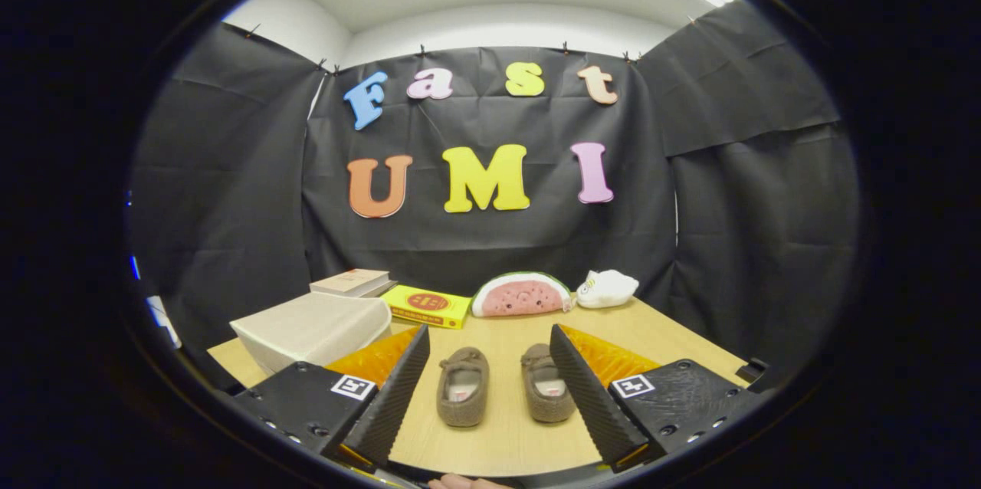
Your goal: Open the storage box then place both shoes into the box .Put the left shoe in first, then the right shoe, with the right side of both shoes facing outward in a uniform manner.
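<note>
Two brown shoes (502, 386) are seen side by side on the wooden table (674, 336), lying between the spread fingers of the gripper (490, 382), which grips nothing. The storage box (314, 332), pale and closed, is set on the table beyond the left finger; its contents cannot be seen, and its near corner is hidden by that finger. Beyond it, a stack of books (354, 283) and a yellow book (428, 306) are laid, with a watermelon cushion (521, 295) and a white plush toy (606, 288) against the booth wall. Part of a hand (460, 482) is cut off below the fingers
</note>
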Action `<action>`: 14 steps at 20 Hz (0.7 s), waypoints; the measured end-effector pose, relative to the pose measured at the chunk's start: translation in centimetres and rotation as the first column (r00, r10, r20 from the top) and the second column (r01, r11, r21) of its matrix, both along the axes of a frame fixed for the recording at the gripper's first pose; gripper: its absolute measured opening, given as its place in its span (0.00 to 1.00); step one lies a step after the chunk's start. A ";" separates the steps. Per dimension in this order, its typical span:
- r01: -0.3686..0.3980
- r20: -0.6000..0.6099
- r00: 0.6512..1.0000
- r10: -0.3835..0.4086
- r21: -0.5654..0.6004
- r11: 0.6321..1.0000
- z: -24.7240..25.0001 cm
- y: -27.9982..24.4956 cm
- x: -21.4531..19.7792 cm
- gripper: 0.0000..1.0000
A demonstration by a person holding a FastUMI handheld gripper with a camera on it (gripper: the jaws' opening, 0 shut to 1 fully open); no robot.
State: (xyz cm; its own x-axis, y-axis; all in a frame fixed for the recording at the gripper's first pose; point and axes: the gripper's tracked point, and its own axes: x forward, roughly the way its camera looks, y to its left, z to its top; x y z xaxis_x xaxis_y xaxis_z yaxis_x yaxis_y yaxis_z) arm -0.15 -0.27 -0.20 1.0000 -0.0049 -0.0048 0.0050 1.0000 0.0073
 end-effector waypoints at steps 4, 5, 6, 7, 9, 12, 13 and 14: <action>0.004 -0.005 1.000 -0.004 0.010 1.000 -0.3 -0.5 0.1 0.96; 0.003 -0.008 1.000 -0.003 0.015 1.000 -0.3 -0.4 0.3 0.96; 0.002 -0.013 1.000 -0.002 0.017 1.000 -0.5 -0.3 0.4 0.96; 0.002 -0.015 1.000 -0.002 0.020 1.000 -0.6 -0.2 0.6 0.95; 0.001 -0.028 1.000 0.000 0.030 1.000 -0.9 0.0 1.2 0.95; -0.022 -0.052 0.998 0.024 0.044 0.999 -1.0 1.1 2.1 0.95; -0.021 -0.056 0.998 0.024 0.050 0.999 -0.7 1.2 2.5 0.95; -0.026 -0.055 0.998 0.029 0.058 0.998 -0.3 1.4 2.9 0.95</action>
